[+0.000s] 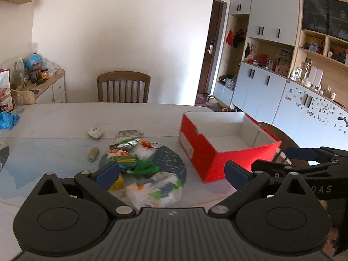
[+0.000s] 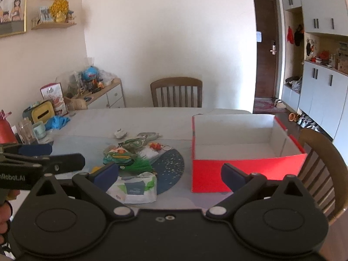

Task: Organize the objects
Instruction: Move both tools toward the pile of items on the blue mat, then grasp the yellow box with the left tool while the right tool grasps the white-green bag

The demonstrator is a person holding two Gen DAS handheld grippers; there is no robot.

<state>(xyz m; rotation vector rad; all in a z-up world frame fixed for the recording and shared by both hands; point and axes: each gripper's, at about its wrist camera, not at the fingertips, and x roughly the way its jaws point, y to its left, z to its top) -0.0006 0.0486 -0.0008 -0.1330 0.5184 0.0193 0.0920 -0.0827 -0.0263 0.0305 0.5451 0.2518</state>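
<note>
Open red cardboard box [image 2: 243,152] right, empty. Heap of small colourful packets [image 2: 130,158] left on bench. My jaws both spread, nothing grasped. Next, likely: first pick.

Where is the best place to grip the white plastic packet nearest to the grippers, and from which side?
Probably its crumpled upper edge. The white packet lies flat and soft, so come down from above with the open right gripper and pinch a raised fold.

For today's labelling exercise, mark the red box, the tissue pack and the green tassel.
red box [image 2: 245,174], right wrist view, front wall.
tissue pack [image 2: 136,190], right wrist view, top face.
green tassel [image 2: 143,165], right wrist view, fringe.
</note>
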